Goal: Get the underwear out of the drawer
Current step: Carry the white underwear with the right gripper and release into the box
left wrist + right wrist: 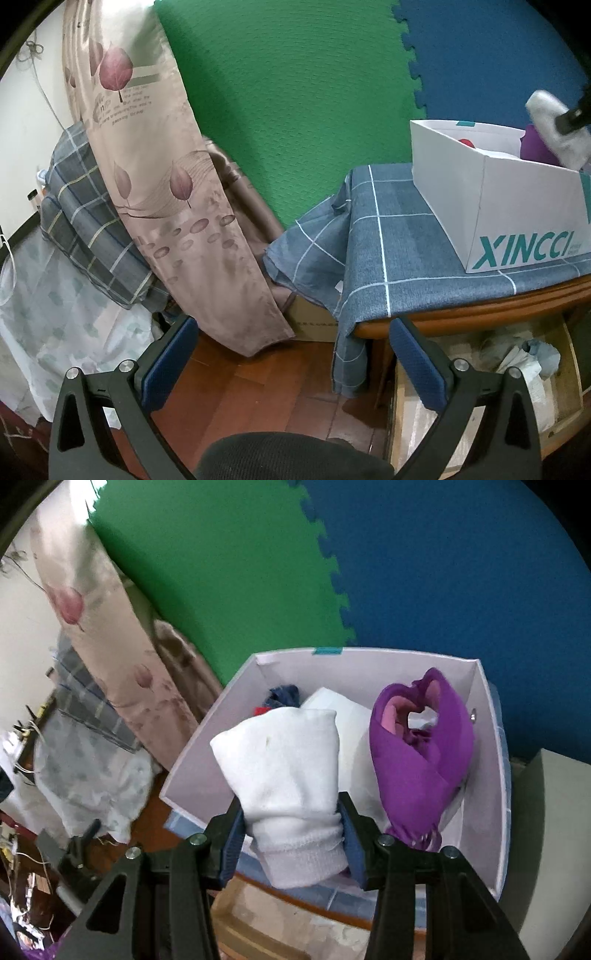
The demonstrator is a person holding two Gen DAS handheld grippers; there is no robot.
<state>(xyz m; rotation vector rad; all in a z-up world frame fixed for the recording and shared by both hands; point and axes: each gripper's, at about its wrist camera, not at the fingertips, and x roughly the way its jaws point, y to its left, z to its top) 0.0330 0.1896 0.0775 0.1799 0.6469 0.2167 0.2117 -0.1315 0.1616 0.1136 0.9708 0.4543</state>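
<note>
The right gripper [291, 819] clamps white underwear [284, 753] above a white box [491, 738], beside a purple garment [417, 768] inside it.

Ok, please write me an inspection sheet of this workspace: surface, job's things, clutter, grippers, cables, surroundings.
Surface: wooden table under a blue checked cloth.
Job's things: white garment held above the white box; purple garment in the box; drawer open, some cloth inside.
Clutter: dark blue and red items at the box's back.
Grippers: right gripper shut on the white garment; left gripper open, holding nothing.
Cables: thin cords at left, blurred.
Surroundings: green and blue foam mats, leaf-print curtain, bedding.
</note>
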